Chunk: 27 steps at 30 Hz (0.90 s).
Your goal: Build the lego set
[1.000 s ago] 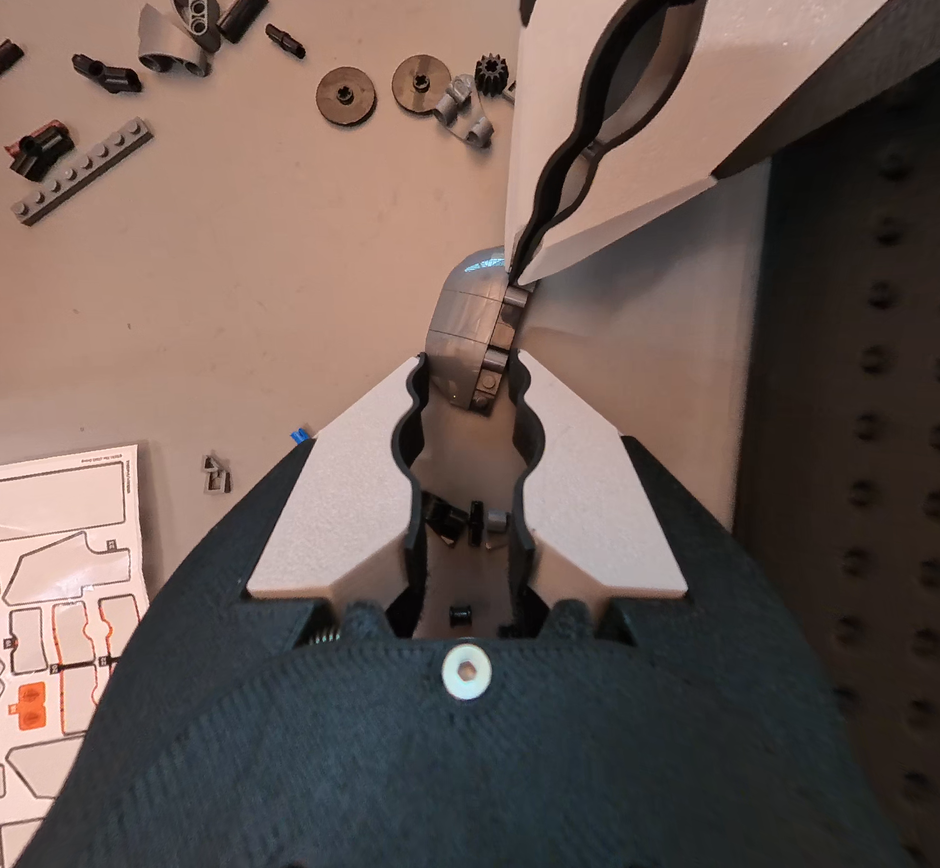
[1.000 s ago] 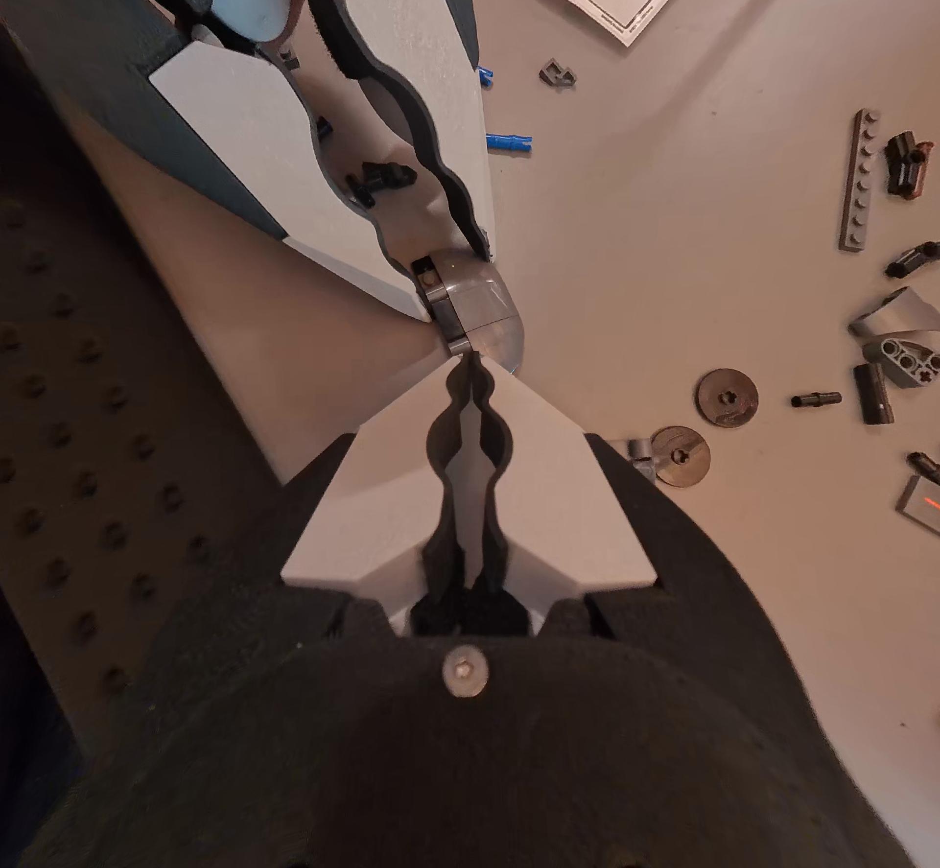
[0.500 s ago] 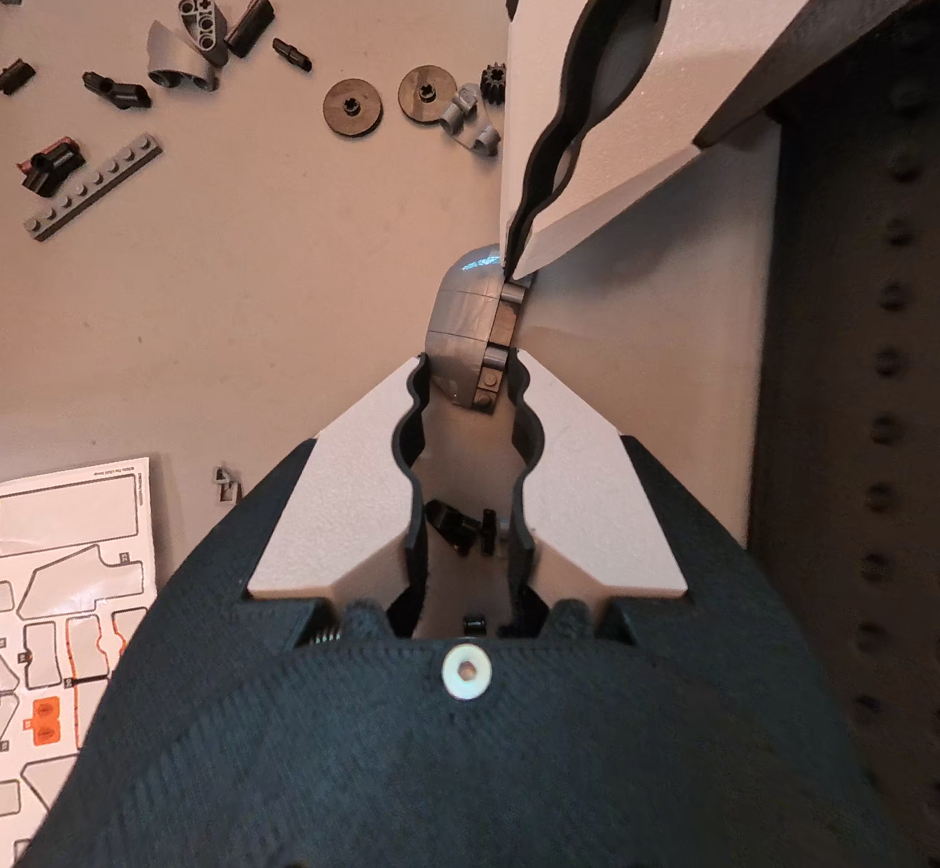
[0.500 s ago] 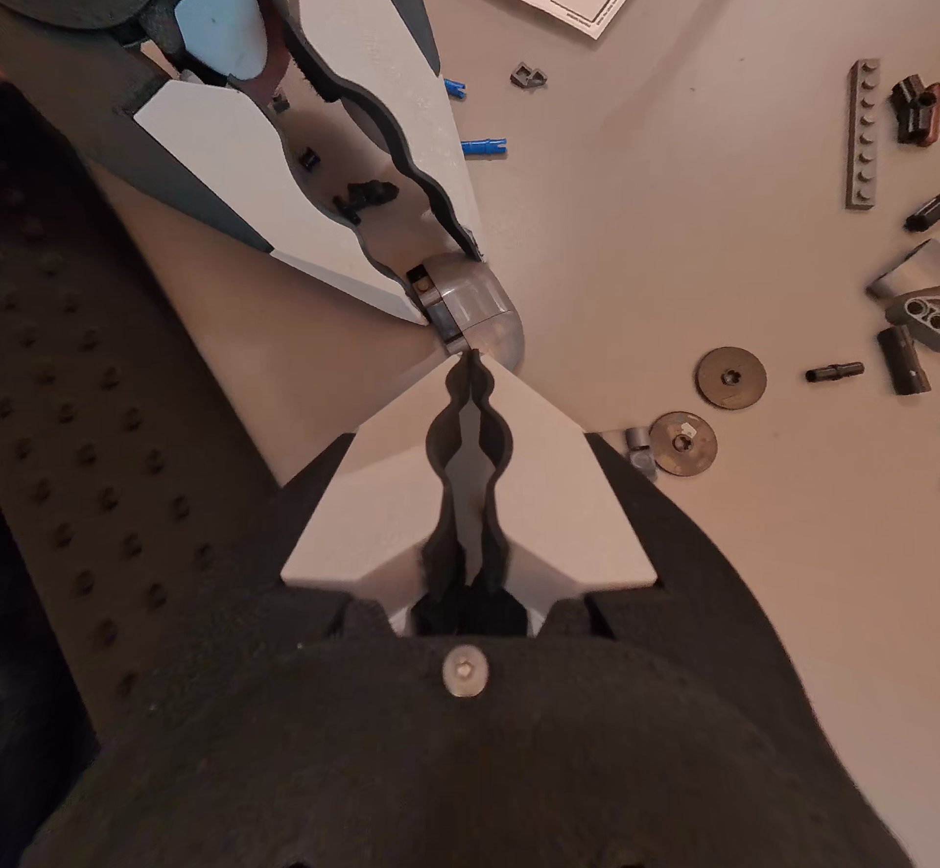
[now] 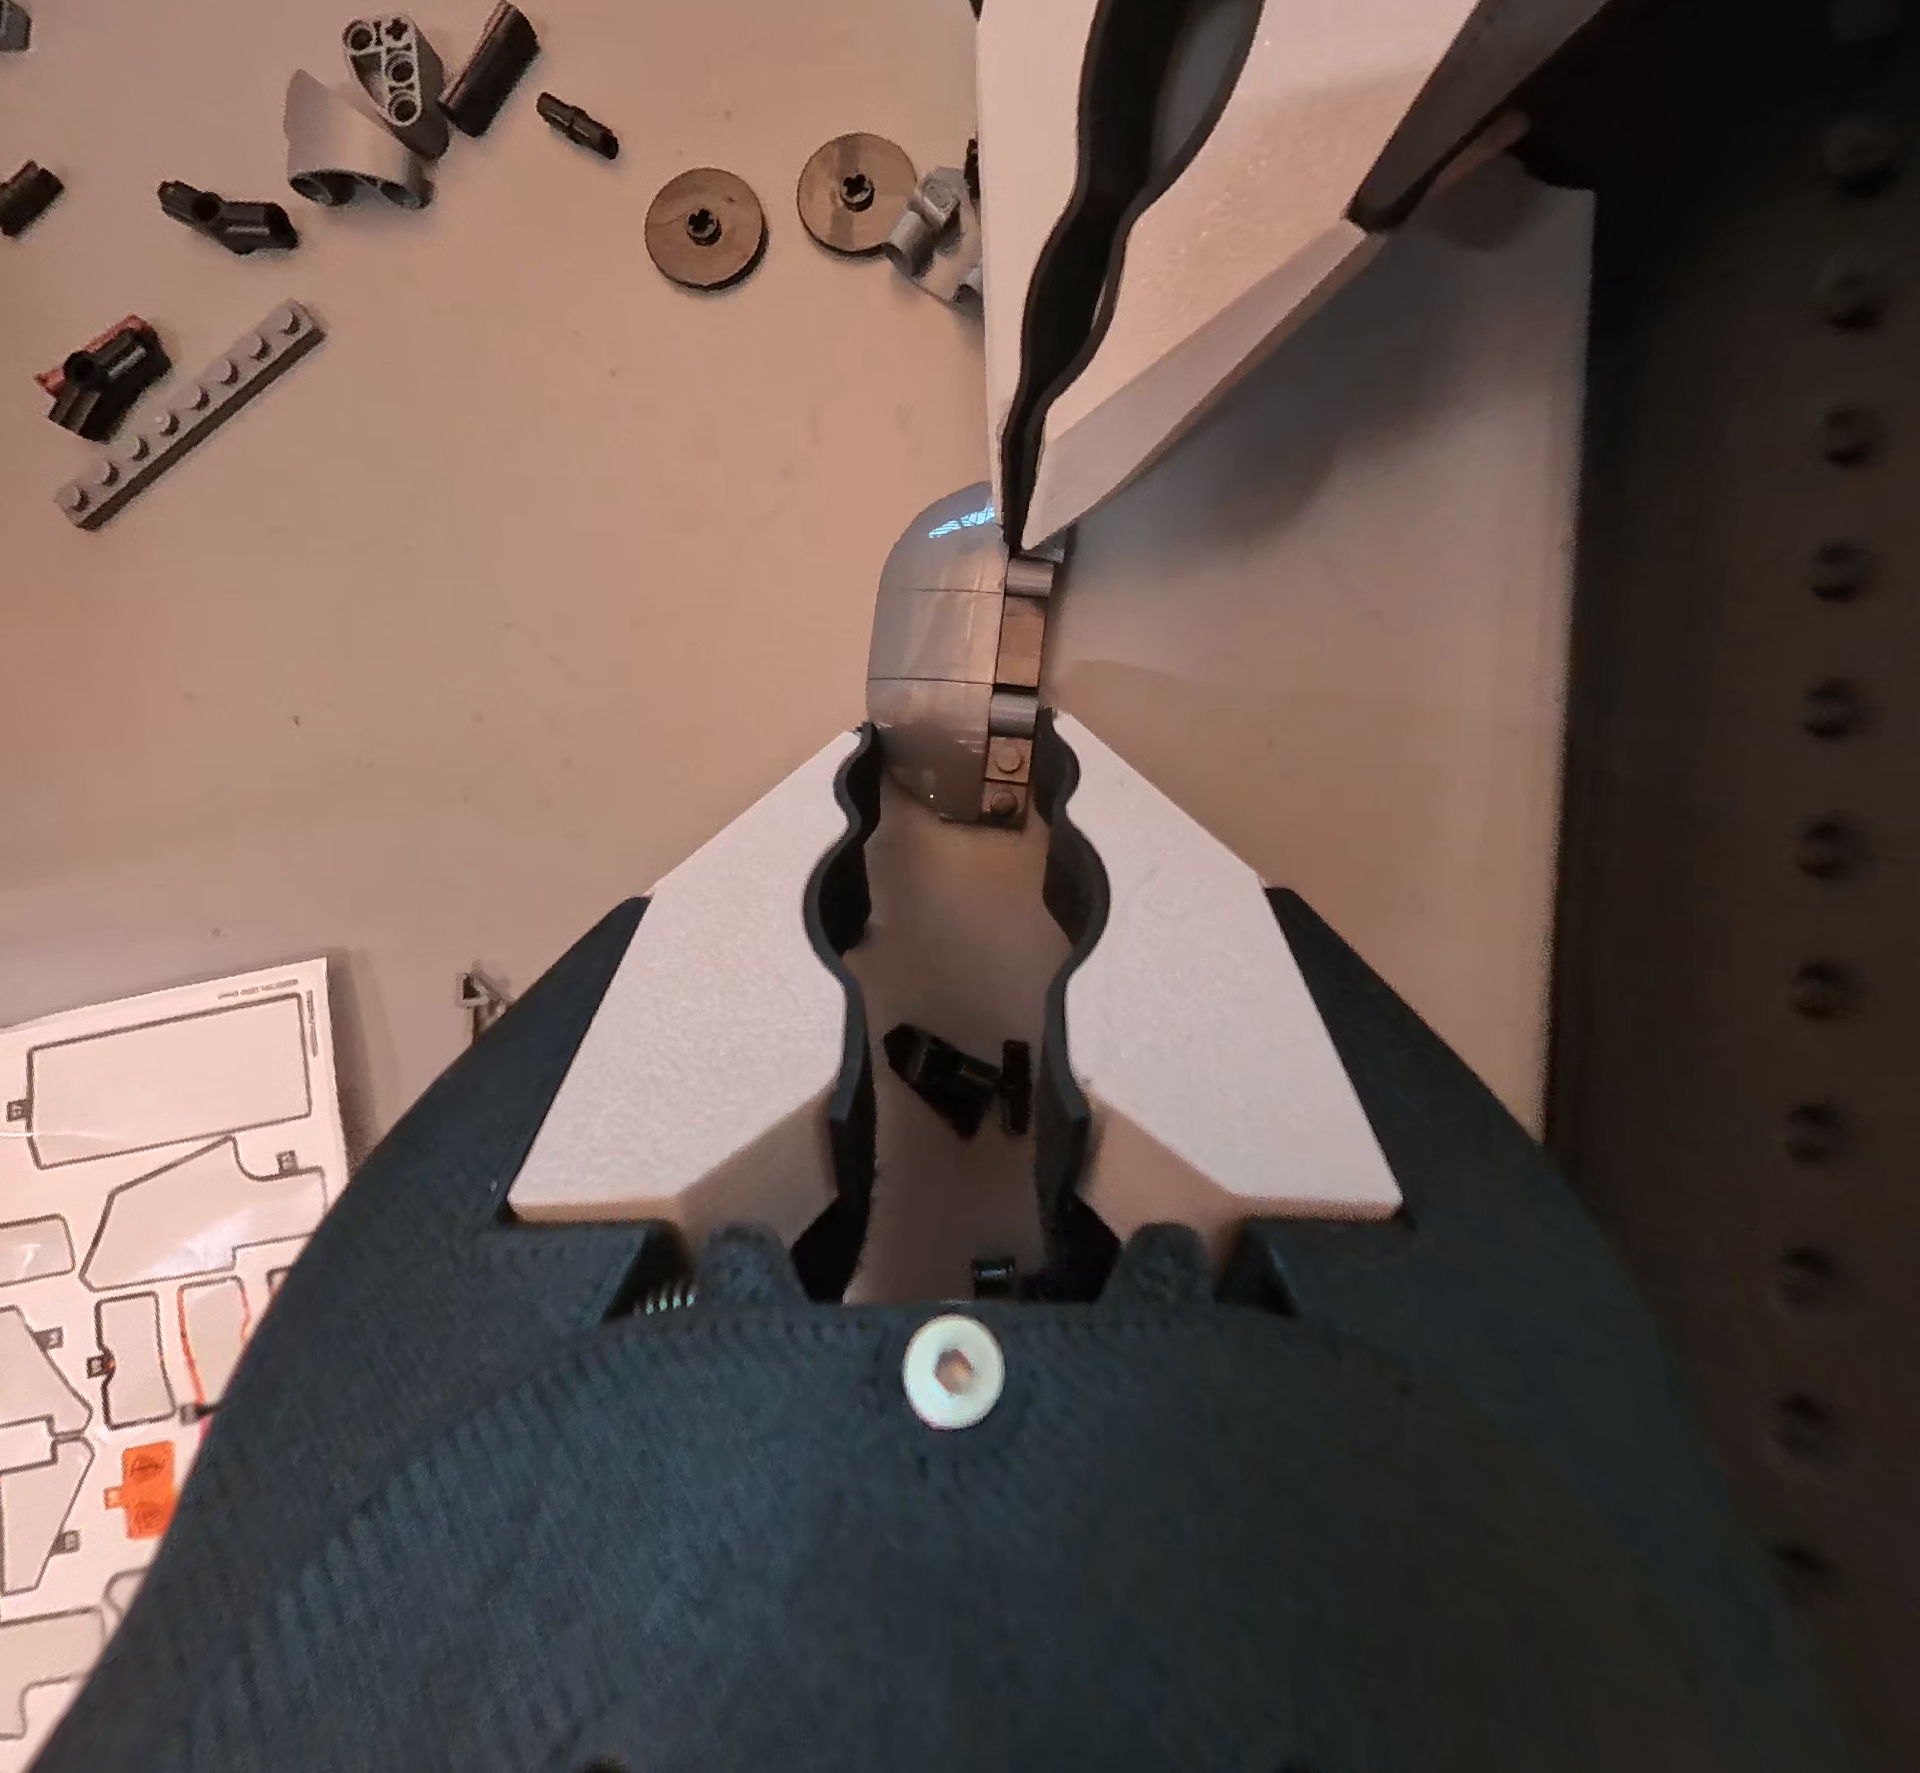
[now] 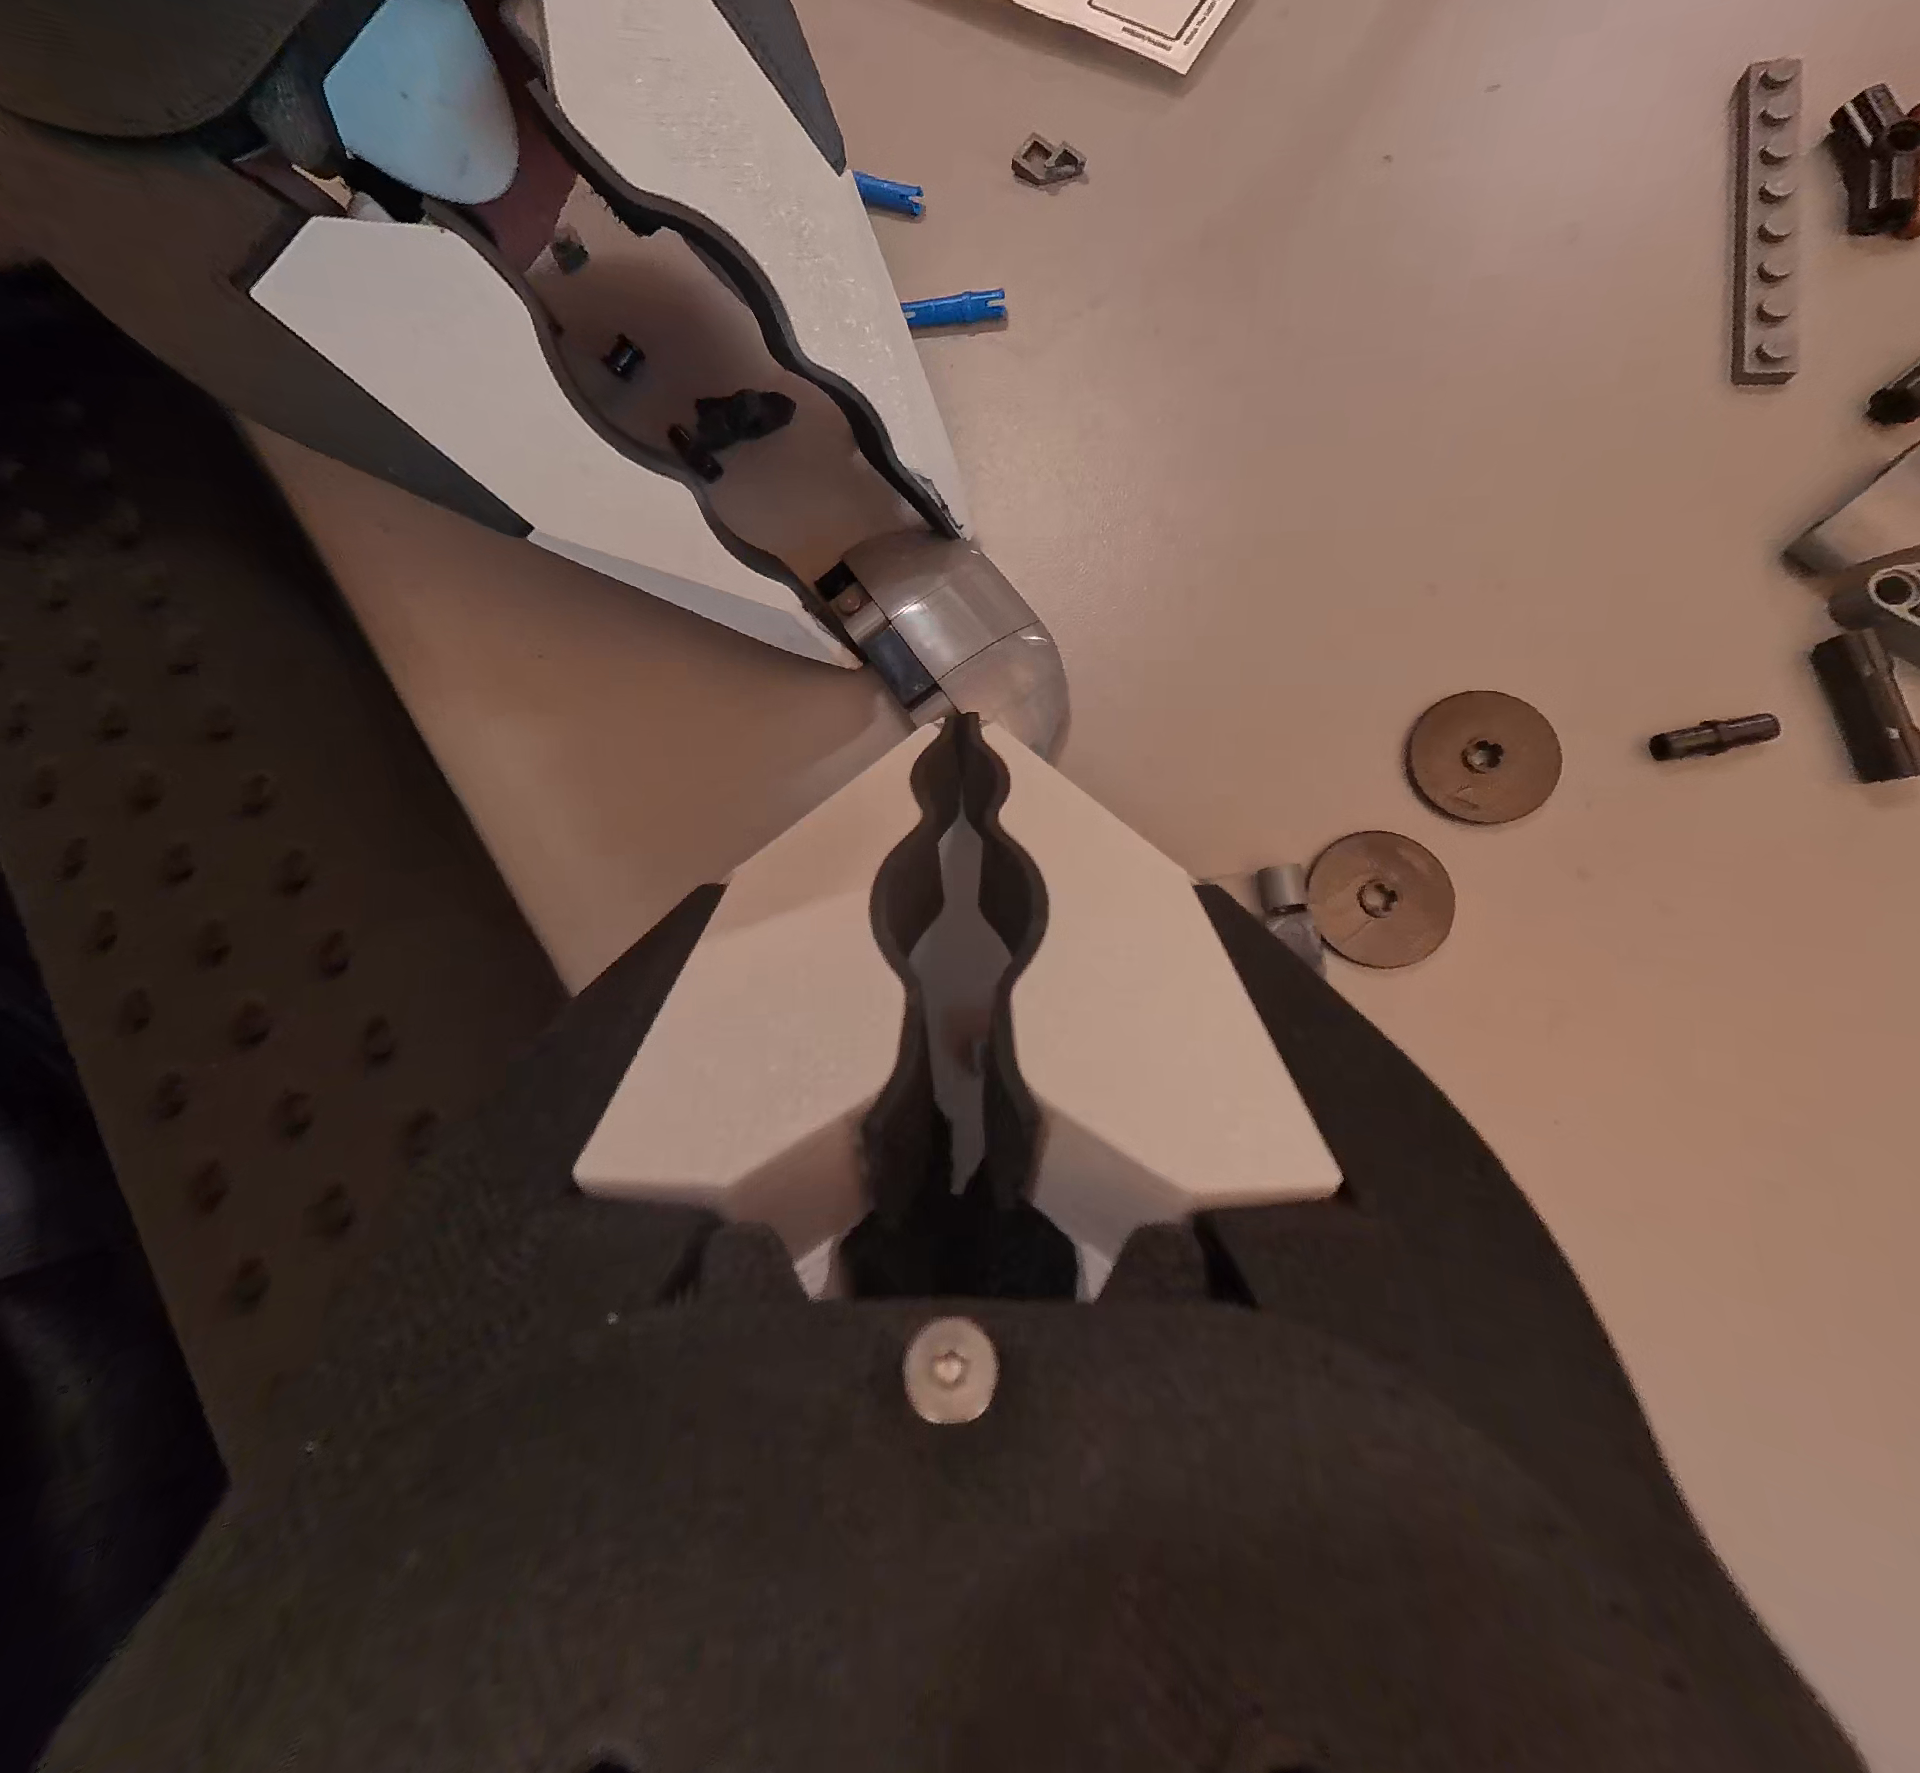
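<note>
**Grey dome pinched from both ends**

Grey, glossy and rounded on one side, the small lego assembly (image 5: 951,653) sits between two claws that meet it nose to nose. The left gripper (image 5: 954,759) has its jaws parted just enough to clasp the near end of the piece: the smooth domed shell lies against the left finger, the flat studded strip against the right. The right gripper (image 6: 961,724) comes in from the opposite end with its black wavy pads pressed almost together; its tips touch the far end of the assembly at the seam where dome meets strip, though whether they pinch a thin edge or merely press on it cannot be told.

The long axis of the assembly runs straight along the line joining the two claws, so any pressing or pulling apart would, I judge, act along that axis. Both claws are at the piece; neither is nearer.

Farther out, the matte beige table (image 5: 520,684) carries loose parts well apart from the grip: two dark round discs (image 5: 707,225), a long grey studded plate (image 5: 192,414), black pins (image 5: 577,126), blue pins (image 6: 954,308) and a printed sheet (image 5: 156,1204) of outlined shapes. A dark perforated board (image 5: 1766,788) borders the table on one side.
</note>
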{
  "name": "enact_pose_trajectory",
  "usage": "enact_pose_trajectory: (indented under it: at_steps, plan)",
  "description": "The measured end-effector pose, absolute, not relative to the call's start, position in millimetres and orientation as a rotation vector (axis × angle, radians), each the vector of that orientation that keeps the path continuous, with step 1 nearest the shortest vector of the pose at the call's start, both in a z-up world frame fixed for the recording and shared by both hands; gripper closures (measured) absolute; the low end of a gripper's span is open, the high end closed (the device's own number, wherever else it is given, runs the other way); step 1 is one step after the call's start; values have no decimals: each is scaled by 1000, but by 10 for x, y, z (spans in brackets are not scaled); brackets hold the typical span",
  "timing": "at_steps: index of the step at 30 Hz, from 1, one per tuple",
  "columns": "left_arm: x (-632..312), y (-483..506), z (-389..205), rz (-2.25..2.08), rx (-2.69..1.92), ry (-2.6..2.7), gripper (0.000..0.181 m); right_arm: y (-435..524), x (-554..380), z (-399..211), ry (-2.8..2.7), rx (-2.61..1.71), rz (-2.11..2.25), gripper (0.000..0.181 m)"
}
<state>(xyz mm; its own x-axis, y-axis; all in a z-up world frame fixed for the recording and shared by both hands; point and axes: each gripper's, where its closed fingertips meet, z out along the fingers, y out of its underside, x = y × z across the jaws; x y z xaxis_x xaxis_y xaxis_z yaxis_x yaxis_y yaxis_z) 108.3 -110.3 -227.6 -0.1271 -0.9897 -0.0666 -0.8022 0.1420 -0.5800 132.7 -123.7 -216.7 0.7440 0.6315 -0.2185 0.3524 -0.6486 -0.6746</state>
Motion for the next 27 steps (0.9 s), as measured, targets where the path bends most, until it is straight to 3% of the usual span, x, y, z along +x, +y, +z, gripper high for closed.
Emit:
enact_pose_trajectory:
  at_steps: [10, 13, 27]
  plan:
    - [1187, -1044, -2272, -559, -1697, 2027, 142, -1217, 1331, -2171, -732, -2322, 627, 181]
    - [1212, -998, -2271, -525, -1671, 2038, 150, -1211, 1335, -2171, -725, -2321, 637, 181]
    - [1232, -998, -2277, -583, -1658, 2041, 152, -1191, 1390, -2162, -707, -2291, 617, 181]
